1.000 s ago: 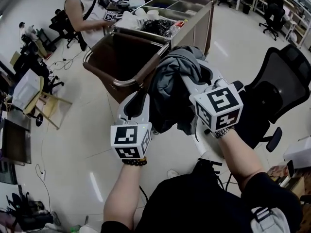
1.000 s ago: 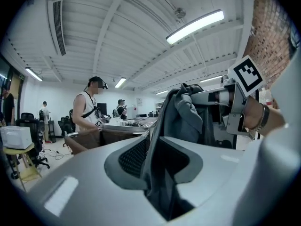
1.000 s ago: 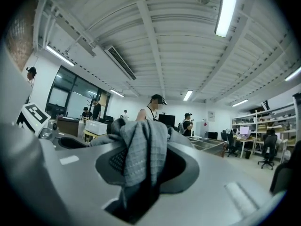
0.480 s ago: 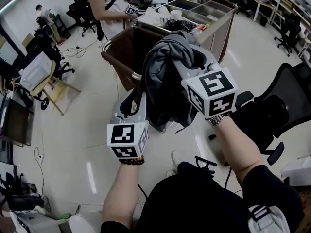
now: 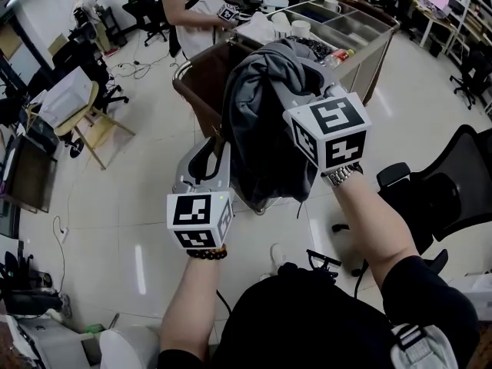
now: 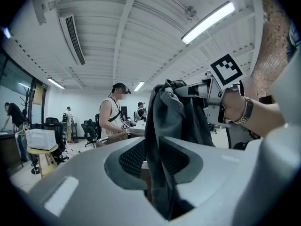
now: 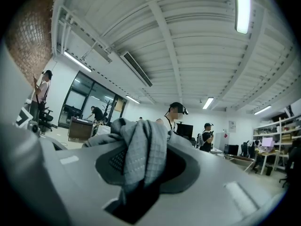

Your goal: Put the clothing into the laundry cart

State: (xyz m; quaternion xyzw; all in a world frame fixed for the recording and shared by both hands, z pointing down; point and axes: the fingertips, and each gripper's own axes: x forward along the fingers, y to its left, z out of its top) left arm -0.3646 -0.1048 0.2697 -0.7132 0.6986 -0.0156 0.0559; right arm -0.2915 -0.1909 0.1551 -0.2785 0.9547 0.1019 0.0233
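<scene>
A dark grey garment (image 5: 265, 121) hangs bunched in the air between my two grippers. My right gripper (image 5: 298, 64) is shut on the garment's top, with the cloth bulging out of its jaws (image 7: 138, 154). Lower down, my left gripper (image 5: 221, 143) is shut on a hanging fold (image 6: 162, 164). From the left gripper view, the right gripper (image 6: 212, 94) shows above with the garment draped from it. The brown laundry cart (image 5: 201, 91) stands open just beyond the garment, partly hidden by it.
A person in a white sleeveless top (image 5: 192, 10) stands at the cart's far side. A steel counter with trays (image 5: 350, 29) adjoins the cart. A black office chair (image 5: 453, 187) is at the right, a wooden stool with a box (image 5: 81, 110) at the left.
Both grippers have carried the garment up and closer to the cart, which it now covers more. Both grips are unchanged.
</scene>
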